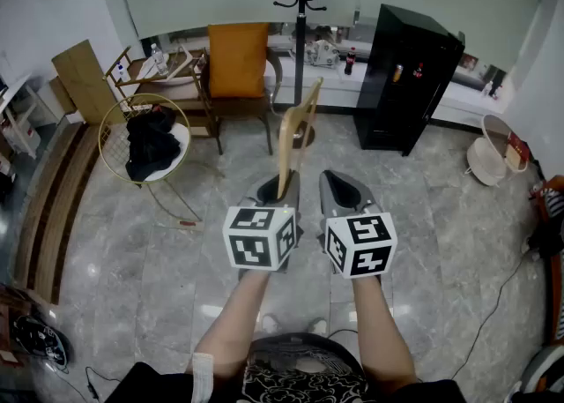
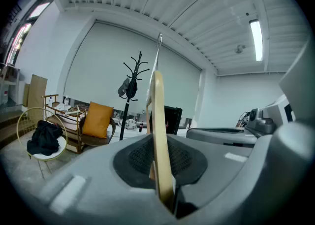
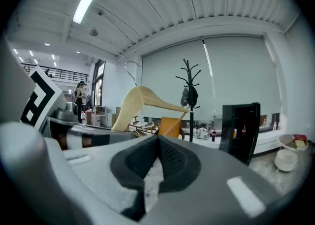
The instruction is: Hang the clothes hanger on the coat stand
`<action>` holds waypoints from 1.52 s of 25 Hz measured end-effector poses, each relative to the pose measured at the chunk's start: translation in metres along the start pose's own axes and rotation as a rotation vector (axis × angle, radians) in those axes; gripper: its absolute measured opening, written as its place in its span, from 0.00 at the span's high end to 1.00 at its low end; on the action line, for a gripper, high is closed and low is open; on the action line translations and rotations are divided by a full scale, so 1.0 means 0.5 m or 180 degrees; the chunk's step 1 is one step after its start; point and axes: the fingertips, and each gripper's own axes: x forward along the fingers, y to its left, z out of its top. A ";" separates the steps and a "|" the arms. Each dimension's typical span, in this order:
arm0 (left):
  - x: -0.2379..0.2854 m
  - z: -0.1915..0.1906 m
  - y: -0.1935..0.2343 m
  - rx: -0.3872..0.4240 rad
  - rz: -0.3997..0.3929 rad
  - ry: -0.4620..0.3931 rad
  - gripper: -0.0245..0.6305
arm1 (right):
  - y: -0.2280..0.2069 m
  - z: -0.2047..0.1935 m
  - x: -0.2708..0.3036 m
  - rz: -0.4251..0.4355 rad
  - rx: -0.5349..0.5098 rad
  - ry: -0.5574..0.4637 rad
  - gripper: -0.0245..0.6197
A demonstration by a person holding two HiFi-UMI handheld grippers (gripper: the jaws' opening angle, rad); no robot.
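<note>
A pale wooden clothes hanger [image 1: 295, 132] stands upright, clamped at its lower end in my left gripper [image 1: 284, 182]. In the left gripper view the hanger [image 2: 157, 120] runs edge-on between the dark pads, and its metal hook points up. The black coat stand [image 1: 301, 4] is straight ahead across the floor, with a cap and a dark bag on its top arms. It is well beyond the hanger. My right gripper [image 1: 331, 179] hovers just right of the left one, shut and empty. The right gripper view shows the hanger [image 3: 142, 98] from the side and the coat stand [image 3: 191, 86] behind it.
A wooden chair with an orange cushion [image 1: 238, 62] stands left of the stand's base. A black cabinet [image 1: 410, 75] is on the right. A round wire chair holding black clothes [image 1: 150, 141] is at the left, and a white basket [image 1: 489, 159] at the far right.
</note>
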 end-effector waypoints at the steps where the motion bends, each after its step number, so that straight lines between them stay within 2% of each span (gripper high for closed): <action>1: -0.004 -0.002 0.004 0.0001 -0.0010 0.0004 0.91 | 0.006 -0.002 0.001 -0.0007 -0.0001 -0.0007 0.96; 12: -0.039 0.000 0.080 0.0048 -0.0117 0.0015 0.91 | 0.065 0.002 0.032 -0.0069 -0.0005 0.0011 0.96; 19: -0.015 0.004 0.101 0.0013 -0.0144 0.0024 0.91 | 0.058 0.003 0.058 -0.0078 -0.0038 0.0036 0.96; 27: 0.084 0.000 0.091 0.0015 -0.0111 0.0071 0.91 | -0.022 -0.008 0.118 0.0013 -0.0015 0.0066 0.96; 38: 0.293 0.023 0.044 0.0004 0.0069 0.0089 0.91 | -0.225 0.000 0.218 0.0204 -0.0018 0.0101 0.96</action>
